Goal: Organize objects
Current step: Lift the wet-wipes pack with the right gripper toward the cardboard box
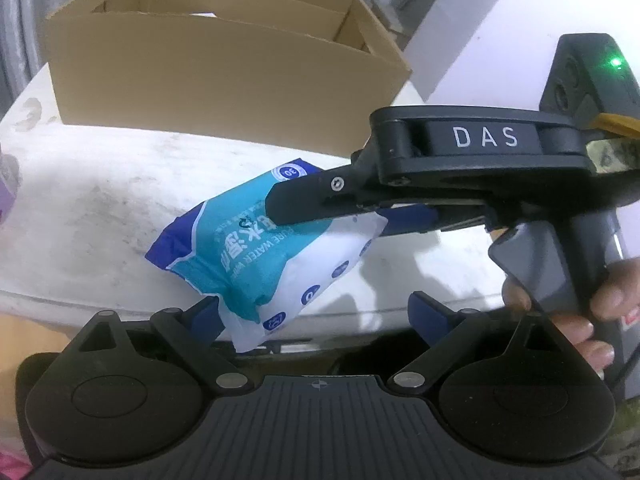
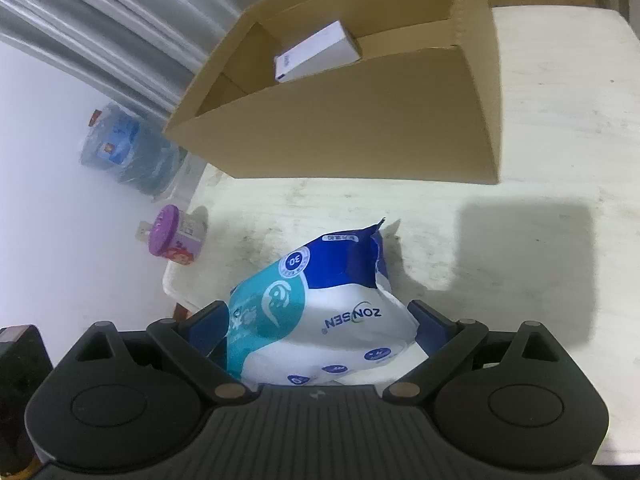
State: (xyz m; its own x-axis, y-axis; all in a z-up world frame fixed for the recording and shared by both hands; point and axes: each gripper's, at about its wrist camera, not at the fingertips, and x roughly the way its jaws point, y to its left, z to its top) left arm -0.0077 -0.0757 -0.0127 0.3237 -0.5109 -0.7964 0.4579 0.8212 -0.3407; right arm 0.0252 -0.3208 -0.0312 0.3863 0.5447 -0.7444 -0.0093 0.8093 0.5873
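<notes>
A blue, teal and white pack of wet wipes (image 1: 256,256) hangs above the white table (image 1: 92,208). My right gripper (image 2: 320,328) is shut on the pack (image 2: 320,316), and it shows from the side in the left wrist view (image 1: 316,204), pinching the pack's upper end. My left gripper (image 1: 316,316) is open just below the pack; its left finger (image 1: 204,316) is next to the pack's lower corner. An open cardboard box (image 2: 360,120) stands behind on the table, with a small white box (image 2: 316,54) inside.
A purple-lidded jar (image 2: 172,236) stands at the table's left edge. A large water bottle (image 2: 128,148) sits on the floor beyond. Grey curtains (image 2: 120,32) hang behind. The table edge (image 1: 120,304) runs close under my left gripper.
</notes>
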